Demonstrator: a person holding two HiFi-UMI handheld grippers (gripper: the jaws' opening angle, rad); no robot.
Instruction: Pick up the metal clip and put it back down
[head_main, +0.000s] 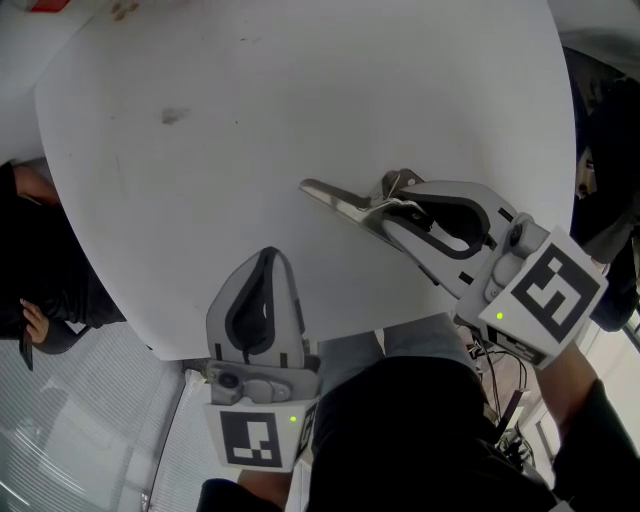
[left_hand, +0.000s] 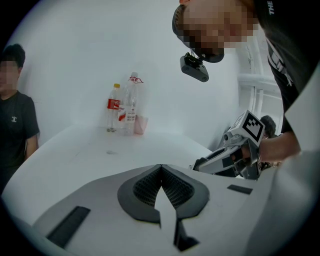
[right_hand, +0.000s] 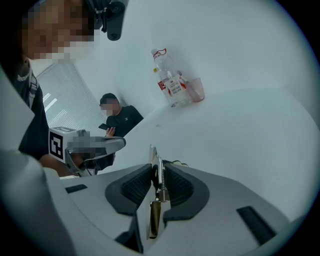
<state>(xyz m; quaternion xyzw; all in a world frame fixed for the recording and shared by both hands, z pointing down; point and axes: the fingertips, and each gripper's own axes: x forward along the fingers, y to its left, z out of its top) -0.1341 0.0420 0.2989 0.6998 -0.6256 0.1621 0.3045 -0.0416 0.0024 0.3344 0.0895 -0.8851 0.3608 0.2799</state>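
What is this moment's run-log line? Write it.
right gripper: closed on metal clip | left gripper: shut, empty, over table | clip off table: cannot tell

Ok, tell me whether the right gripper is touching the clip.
Touching. The right gripper view shows the right gripper with pads pressing the clip from both sides.

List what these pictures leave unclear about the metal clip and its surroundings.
- Rear end of the metal clip: head view, covered by the right hand-held gripper.
- Whether it rests on the table: right gripper view, the gripper's own body hides the underside.
- Labels on the bottles: left gripper view, too small to read.
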